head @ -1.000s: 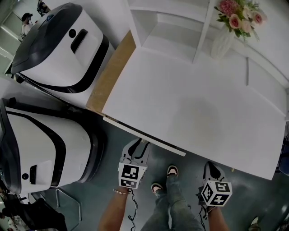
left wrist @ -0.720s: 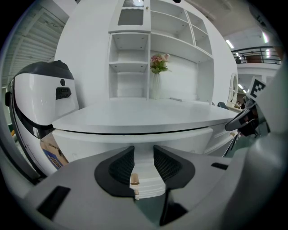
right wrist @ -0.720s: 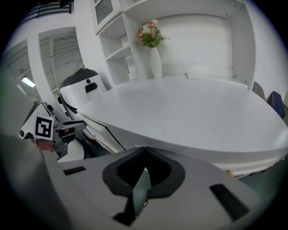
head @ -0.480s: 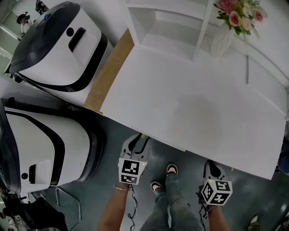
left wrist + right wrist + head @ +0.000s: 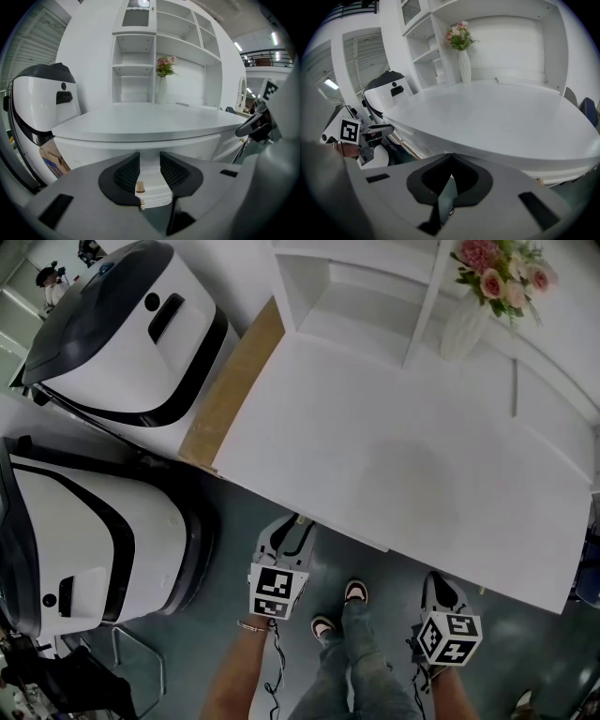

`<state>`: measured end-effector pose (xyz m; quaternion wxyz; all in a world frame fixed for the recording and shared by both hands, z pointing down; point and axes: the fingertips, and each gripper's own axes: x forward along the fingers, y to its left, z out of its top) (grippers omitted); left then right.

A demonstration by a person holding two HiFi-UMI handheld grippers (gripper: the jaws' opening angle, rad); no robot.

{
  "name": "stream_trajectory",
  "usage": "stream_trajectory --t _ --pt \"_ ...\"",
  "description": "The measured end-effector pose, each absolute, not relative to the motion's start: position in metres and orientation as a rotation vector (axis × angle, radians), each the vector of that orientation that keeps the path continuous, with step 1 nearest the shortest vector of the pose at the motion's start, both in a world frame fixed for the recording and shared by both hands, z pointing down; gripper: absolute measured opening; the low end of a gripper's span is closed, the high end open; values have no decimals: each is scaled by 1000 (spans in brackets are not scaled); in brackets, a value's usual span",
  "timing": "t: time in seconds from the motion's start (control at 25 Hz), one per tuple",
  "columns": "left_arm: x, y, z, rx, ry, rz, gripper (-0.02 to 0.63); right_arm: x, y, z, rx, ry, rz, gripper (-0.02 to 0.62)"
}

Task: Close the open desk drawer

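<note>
1. Head view is showing the left gripper reaching under the front edge of the desk. The right gripper is hanging low beside the person's legs, well apart from the left one.
2. The drawer is lying straight ahead of the left gripper, with its white front filling the gap between the two pads. A small brass knob is sitting just beside the left pad.
3. The left jaws are standing apart and are not clamping the knob. The gripper is probably pushing on the front, but the fisheye picture is not showing clearly if the pads are really touching it.
4. One second ago the drawer front was sticking out from the desk as a clear strip in front of this gripper. Half a second ago the strip was already narrower. Now only a thin line is remaining under the desk edge, and the gripper has followed it forward.
5. I am judging from this that the drawer is going in well and is almost closed, perhaps not fully seated yet.
6. The right gripper is keeping its jaws together with nothing between them. The desk edge is ahead of it and a little above, and this gripper is taking no part in the push.
7. The next move is probably asking only for a short, straight push forward from the left gripper until the front is flush.
</note>
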<state>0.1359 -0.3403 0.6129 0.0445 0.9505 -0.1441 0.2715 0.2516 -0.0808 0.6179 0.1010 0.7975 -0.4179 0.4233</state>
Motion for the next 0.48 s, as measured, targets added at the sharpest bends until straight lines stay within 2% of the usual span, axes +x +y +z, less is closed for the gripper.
stream_trajectory --t 0.48 --pt "104 -330 572 2834 -565 684 146 226 -107 590 2337 -1350 1160 8"
